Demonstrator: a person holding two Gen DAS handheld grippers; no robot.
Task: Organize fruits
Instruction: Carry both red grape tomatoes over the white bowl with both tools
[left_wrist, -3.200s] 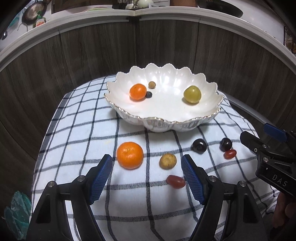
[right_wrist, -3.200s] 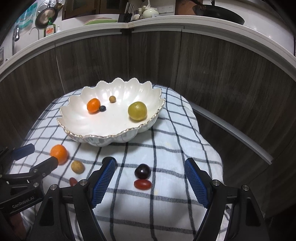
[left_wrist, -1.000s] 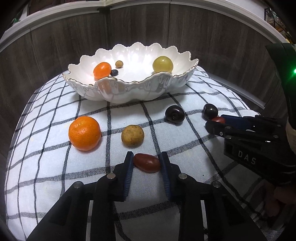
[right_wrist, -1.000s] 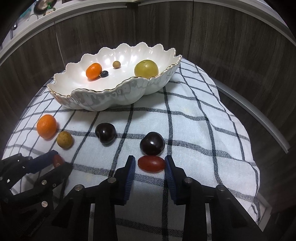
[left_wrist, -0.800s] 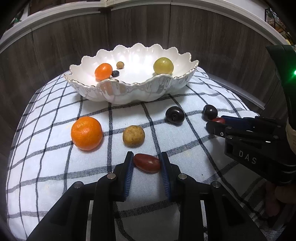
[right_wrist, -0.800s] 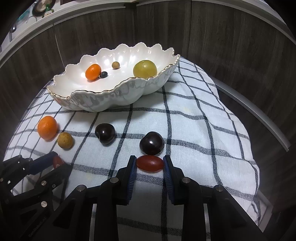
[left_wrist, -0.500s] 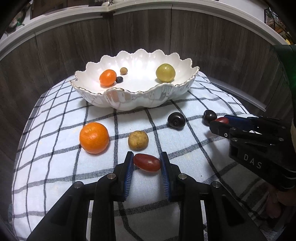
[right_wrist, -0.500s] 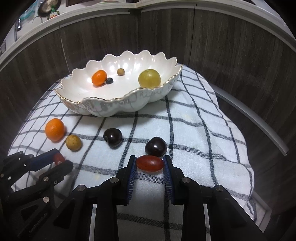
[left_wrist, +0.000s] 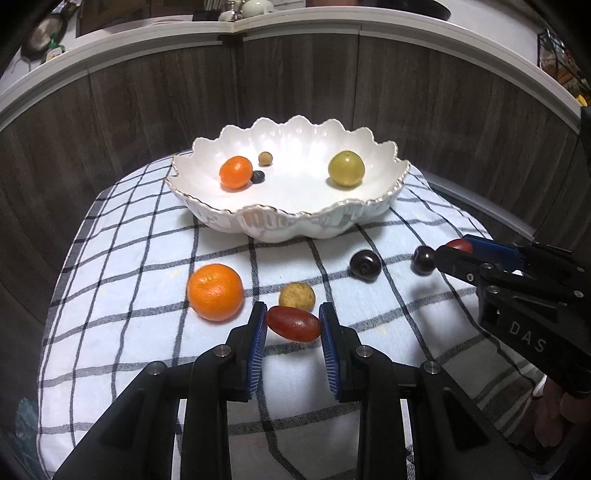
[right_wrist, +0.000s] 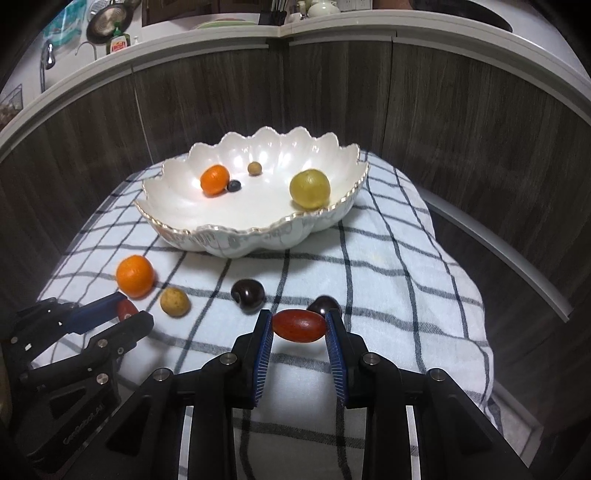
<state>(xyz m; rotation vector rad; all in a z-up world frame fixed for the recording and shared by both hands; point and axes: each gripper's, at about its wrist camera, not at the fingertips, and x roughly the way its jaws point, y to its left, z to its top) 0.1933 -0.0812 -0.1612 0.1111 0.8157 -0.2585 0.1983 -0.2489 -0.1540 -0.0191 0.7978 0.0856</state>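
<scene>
Two smooth oblong red grapes: one (left_wrist: 293, 324) gripped endwise between the ribbed blue pads of the left tongs (left_wrist: 293, 325), the other (right_wrist: 299, 325) clamped likewise in the right tongs (right_wrist: 299, 326), both lifted off the checked cloth (left_wrist: 129, 258) since 0.5 s ago. On the cloth: one dimpled orange (left_wrist: 215, 291), one round tan fruit (left_wrist: 297, 295), two glossy dark cherries (left_wrist: 365, 265). The scalloped, gold-rimmed white ceramic bowl (left_wrist: 258, 221) holds four: small orange (left_wrist: 235, 172), yellow-green round fruit (left_wrist: 346, 168), tan berry (left_wrist: 265, 158), blueberry (left_wrist: 258, 177).
</scene>
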